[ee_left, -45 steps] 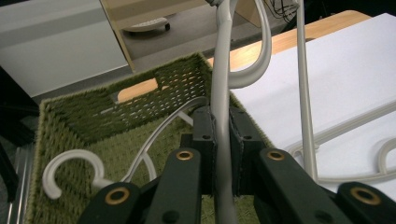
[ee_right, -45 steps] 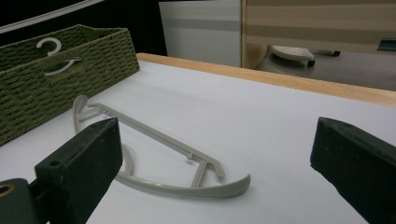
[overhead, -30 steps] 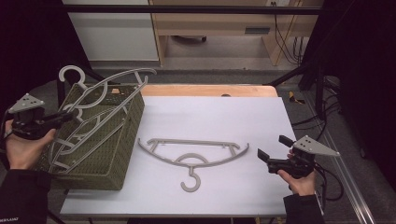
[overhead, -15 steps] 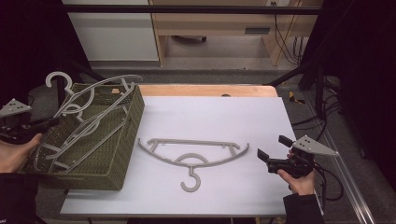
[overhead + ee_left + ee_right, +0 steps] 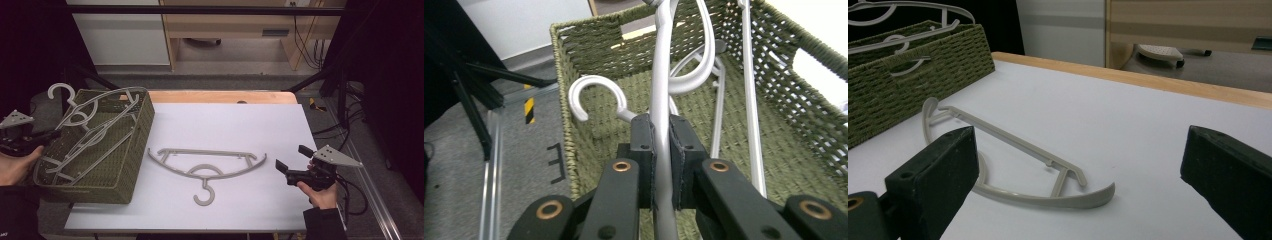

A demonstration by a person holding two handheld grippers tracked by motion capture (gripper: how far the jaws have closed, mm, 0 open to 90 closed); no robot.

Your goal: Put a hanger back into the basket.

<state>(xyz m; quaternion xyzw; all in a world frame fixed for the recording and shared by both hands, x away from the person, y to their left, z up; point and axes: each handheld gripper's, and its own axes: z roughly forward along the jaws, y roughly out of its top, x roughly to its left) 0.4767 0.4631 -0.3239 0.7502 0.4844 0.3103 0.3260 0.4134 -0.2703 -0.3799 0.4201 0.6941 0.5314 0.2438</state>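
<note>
1. The white rectangular table top (image 5: 235,125) takes up most of the scene, smooth and matte, with a strip of pale wood along its far edge. Its middle and far half lie bare, leaving wide room between the basket and the right-hand edge.
2. The olive-green woven rectangular basket (image 5: 127,150) stands on the table's left side, its coarse weave showing small gaps in the walls and a cut-out handle slot in one end. Its near-left corner overhangs the table's left edge.
3. A grey plastic hanger with a curved hook (image 5: 663,90) leans slantwise in the basket, its hook poking up past the far-left rim, with another hanger of the same kind beneath it.
4. A second loose grey plastic hanger (image 5: 205,167) lies flat on the white top, just beside the basket's right wall, hook pointing at the near edge.
5. The left gripper (image 5: 662,137) sits at the basket's left rim; its black jaws are clamped tight on the leaning hanger's thin bar, which runs straight up between the pads.
6. The right gripper (image 5: 282,167) rests low near the table's right near corner, jaws spread wide and holding nothing; the flat hanger's curved arm end lies ahead of the jaws, apart from them.
</note>
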